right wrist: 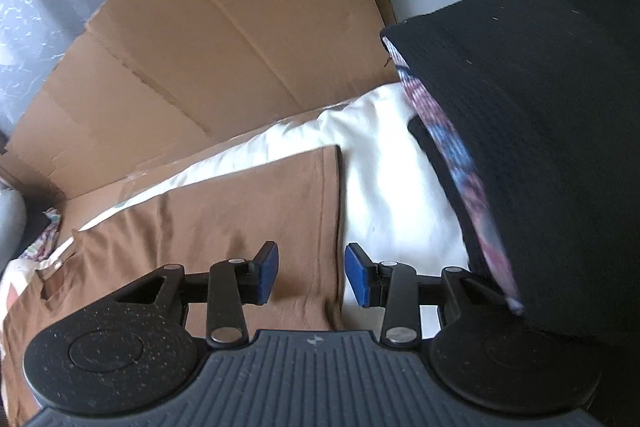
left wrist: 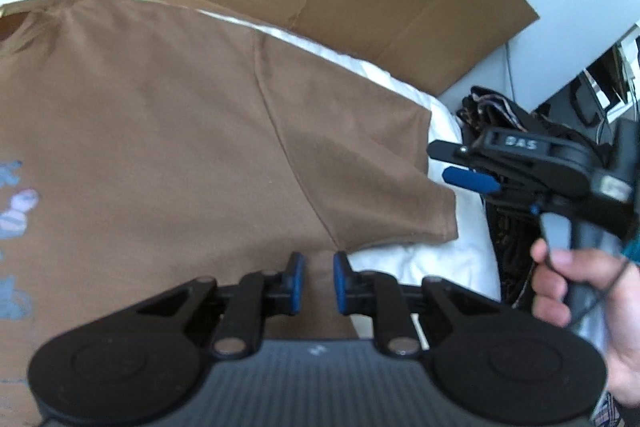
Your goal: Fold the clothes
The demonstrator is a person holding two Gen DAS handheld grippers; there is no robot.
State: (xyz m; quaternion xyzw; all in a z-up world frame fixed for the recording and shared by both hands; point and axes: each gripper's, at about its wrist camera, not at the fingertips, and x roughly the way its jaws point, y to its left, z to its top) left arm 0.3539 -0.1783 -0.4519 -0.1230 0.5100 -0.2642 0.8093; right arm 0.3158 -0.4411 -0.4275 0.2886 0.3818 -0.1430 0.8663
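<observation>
One brown T-shirt (left wrist: pixel 168 115) lies spread flat on the white bedding (left wrist: pixel 416 259) in the left wrist view, sleeve out and no fold visible, so the folding looks barely begun; the left gripper (left wrist: pixel 317 281) hovers with its jaws parted and empty near the sleeve's underarm, with the right gripper (left wrist: pixel 460 167) off beyond the cuff. From the right wrist view, that gripper's jaws are spread wide, straddling the shirt's edge; a black cushion (right wrist: pixel 540 147) crowds the right and flattened cardboard (right wrist: pixel 224 39) backs the bed.
</observation>
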